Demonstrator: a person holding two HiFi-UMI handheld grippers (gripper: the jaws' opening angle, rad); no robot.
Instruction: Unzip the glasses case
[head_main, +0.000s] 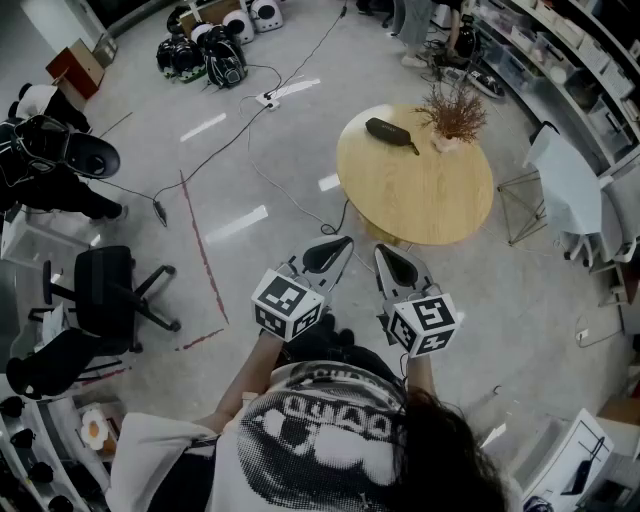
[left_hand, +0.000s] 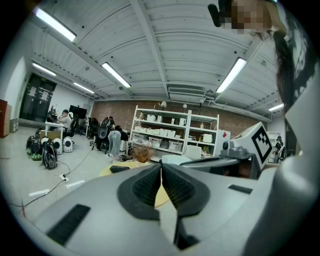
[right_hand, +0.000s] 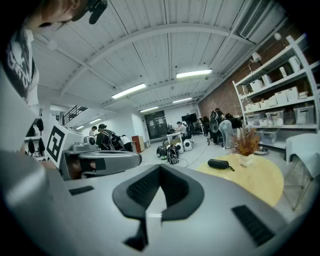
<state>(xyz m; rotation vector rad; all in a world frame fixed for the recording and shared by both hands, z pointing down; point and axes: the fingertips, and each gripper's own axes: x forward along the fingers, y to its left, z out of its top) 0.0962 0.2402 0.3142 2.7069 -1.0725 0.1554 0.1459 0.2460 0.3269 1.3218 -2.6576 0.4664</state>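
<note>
- Two tools, the left gripper (head_main: 328, 255) and the right gripper (head_main: 392, 262), hang at six o'clock off the round pale-wood table (head_main: 420, 205). Each has its jaws pressed together on nothing.
- The black oblong glasses case (head_main: 392, 134) lies untouched at the tabletop's eleven o'clock.
- The step probably goes best if one gripper pins the case while the other pinches the zip pull.
- The case looks zipped, so its contents are unseen. A small pale vase (head_main: 446, 143) at one o'clock holds dried brown sprigs (head_main: 455, 108).

Likely robotics lab: storage shelving (left_hand: 175, 132), brick wall (left_hand: 117, 111), floor cables (head_main: 215, 150), office chair (head_main: 105, 285), strip lights (left_hand: 116, 75).
</note>
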